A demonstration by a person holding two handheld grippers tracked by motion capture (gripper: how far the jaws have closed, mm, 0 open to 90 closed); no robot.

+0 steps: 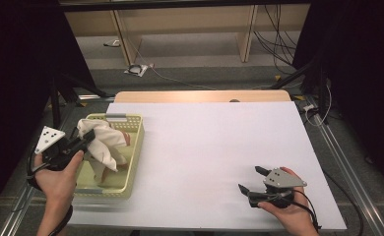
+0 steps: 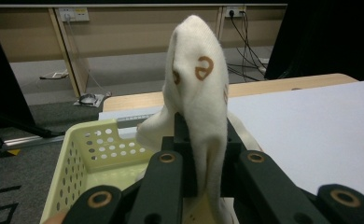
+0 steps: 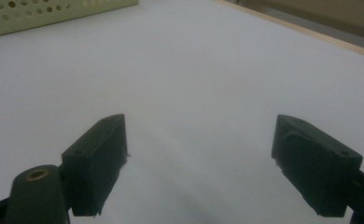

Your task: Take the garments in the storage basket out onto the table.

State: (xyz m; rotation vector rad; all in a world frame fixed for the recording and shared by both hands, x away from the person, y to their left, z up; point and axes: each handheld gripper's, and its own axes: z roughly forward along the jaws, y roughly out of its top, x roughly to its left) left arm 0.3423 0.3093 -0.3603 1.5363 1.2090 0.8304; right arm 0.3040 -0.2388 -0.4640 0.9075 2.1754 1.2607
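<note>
A white sock [image 1: 103, 143] with brown markings hangs over the pale yellow perforated basket [image 1: 134, 152] at the table's left. My left gripper [image 1: 84, 139] is shut on that sock. In the left gripper view the sock [image 2: 199, 84] rises between the two black jaws and droops over them. At the front right of the white table [image 1: 205, 147], my right gripper [image 1: 249, 180] rests open with nothing between its fingers. In the right gripper view its fingertips [image 3: 96, 154] stand wide apart above the bare white surface, and a corner of the basket [image 3: 54, 14] shows at the top left.
The basket [image 2: 77, 158] holds more white cloth under the lifted sock. Beyond the table's far wooden edge [image 1: 200, 96] lie floor cables and wooden furniture legs. Dark stands flank the table on both sides.
</note>
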